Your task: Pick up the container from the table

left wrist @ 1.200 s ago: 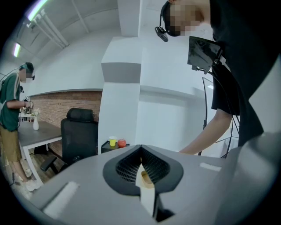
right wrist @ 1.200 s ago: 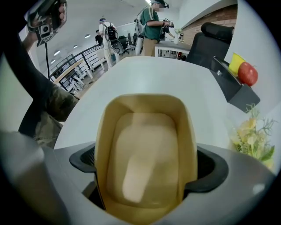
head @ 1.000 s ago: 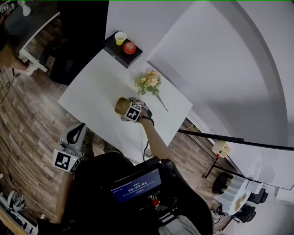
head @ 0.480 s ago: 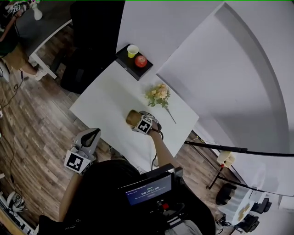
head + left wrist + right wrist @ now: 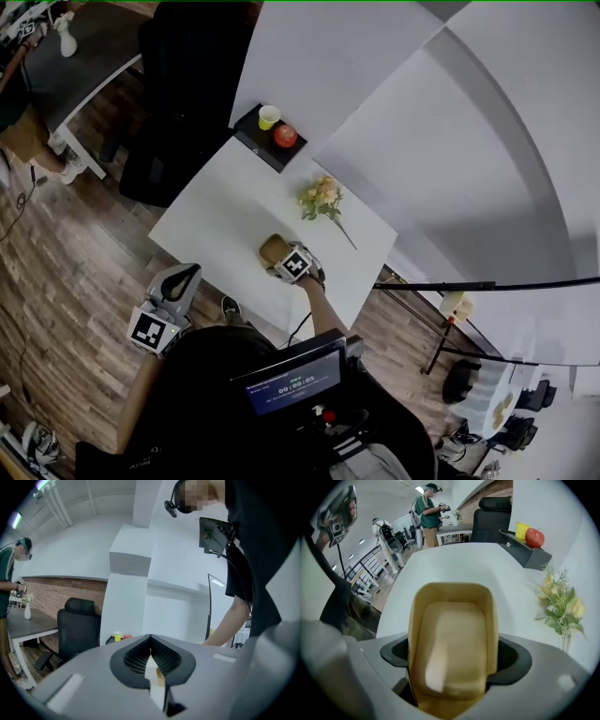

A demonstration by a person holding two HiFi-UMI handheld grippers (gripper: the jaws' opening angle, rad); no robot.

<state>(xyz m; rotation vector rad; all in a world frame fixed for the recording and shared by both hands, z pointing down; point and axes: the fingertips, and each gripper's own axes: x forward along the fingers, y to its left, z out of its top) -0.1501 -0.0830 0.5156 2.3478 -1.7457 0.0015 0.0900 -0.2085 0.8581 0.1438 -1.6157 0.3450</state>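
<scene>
Container (image 5: 452, 639), smooth tan rounded tub: my right fingers (image 5: 513, 660) have just been closing onto its sides; left fingers (image 5: 136, 658) pressed together.

An open-plan office: a swivel chair (image 5: 77, 625), a desk (image 5: 80, 47), a brick wall (image 5: 56, 590), a wood-plank floor (image 5: 66, 281).

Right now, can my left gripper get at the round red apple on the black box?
Probably not from here: the left gripper hangs off the white table's near edge, and the red apple sits on the black box at the far corner.
</scene>
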